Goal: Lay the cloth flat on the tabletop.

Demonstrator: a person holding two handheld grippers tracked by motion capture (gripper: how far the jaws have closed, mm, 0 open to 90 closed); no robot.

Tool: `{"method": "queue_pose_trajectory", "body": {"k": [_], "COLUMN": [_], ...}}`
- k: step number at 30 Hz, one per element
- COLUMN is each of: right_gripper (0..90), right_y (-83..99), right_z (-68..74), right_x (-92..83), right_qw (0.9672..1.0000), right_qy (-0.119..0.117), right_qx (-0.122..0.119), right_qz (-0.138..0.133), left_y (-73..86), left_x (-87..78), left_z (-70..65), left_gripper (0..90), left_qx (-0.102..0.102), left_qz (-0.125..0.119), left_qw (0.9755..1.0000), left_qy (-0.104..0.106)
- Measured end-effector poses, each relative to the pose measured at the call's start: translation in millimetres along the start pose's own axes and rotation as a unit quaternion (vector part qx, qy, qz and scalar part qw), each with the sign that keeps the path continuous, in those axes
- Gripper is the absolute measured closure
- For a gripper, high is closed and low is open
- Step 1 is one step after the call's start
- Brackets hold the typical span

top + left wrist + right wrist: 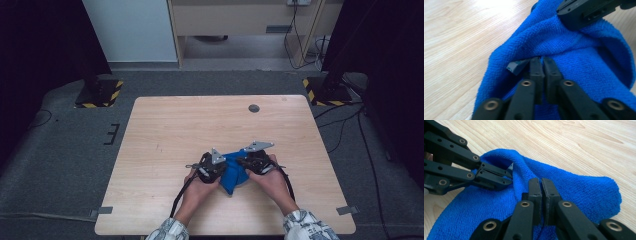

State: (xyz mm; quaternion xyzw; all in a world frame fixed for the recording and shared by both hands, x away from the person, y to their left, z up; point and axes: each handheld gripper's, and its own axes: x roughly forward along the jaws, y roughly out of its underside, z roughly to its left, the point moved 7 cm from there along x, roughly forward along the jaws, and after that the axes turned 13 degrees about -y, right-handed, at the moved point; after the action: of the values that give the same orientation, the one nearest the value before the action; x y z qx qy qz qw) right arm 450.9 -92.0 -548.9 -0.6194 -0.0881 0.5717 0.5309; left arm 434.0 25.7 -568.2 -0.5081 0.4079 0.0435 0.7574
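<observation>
Fingers (534, 190) both pinching blue cloth (579, 187), table (165, 125).

Left gripper pinched on blue cloth, table beneath.

Left gripper (543, 60) jaws stand nearly together, a fold of the blue cloth (574, 57) clamped between the tips. Small grey tag (515, 67) pokes from the cloth just left of the jaws. Right gripper (584, 12) presses the cloth's far upper edge. Wooden table (456, 50) lies left of the cloth.
</observation>
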Motion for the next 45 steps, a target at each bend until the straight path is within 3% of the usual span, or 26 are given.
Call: {"method": "queue_pose_trajectory", "body": {"k": [7, 13, 18, 23, 29, 33, 40, 45], "right_gripper": [86.6, 86.7, 86.7, 85.9, 62.0, 52.2, 47.8, 44.7], "right_y": [-0.1, -0.4, 1.8, 4.8, 2.2, 0.6, 11.7, 20.6], "right_z": [-3.3, -5.5, -11.6, -17.7, -17.1, -10.0, 7.0, 12.4], "right_x": [-8.2, -17.6, -26.0, -32.4, -34.4, -38.2, -35.1, -27.4], "right_qw": [1.0000, 0.9999, 0.9997, 0.9995, 0.9986, 0.9984, 0.9990, 0.9995], "right_qy": [0.007, 0.014, 0.024, 0.024, 0.034, 0.035, 0.020, 0.016], "right_qx": [-0.002, 0.001, 0.006, 0.017, 0.029, 0.028, 0.022, 0.018], "right_qz": [-0.003, -0.008, -0.009, -0.013, -0.028, -0.035, -0.032, -0.022], "left_y": [-8.7, -16.0, -18.0, -14.9, -12.9, -13.2, -12.8, -11.5], "left_x": [-25.2, -52.0, -63.2, -62.0, -56.9, -56.3, -53.2, -53.2], "left_z": [4.1, 18.1, 33.3, 43.1, 45.8, 51.4, 61.8, 72.8], "left_gripper": [88.7, 88.7, 88.8, 88.8, 88.8, 88.8, 88.8, 88.9], "left_qx": [-0.019, -0.040, -0.058, -0.067, -0.076, -0.085, -0.099, -0.116], "left_qz": [-0.035, -0.070, -0.086, -0.081, -0.075, -0.074, -0.069, -0.068], "left_qw": [0.9992, 0.9967, 0.9946, 0.9944, 0.9942, 0.9932, 0.9916, 0.9887], "left_qy": [0.011, 0.011, 0.001, -0.004, -0.016, -0.027, -0.048, -0.066]}}
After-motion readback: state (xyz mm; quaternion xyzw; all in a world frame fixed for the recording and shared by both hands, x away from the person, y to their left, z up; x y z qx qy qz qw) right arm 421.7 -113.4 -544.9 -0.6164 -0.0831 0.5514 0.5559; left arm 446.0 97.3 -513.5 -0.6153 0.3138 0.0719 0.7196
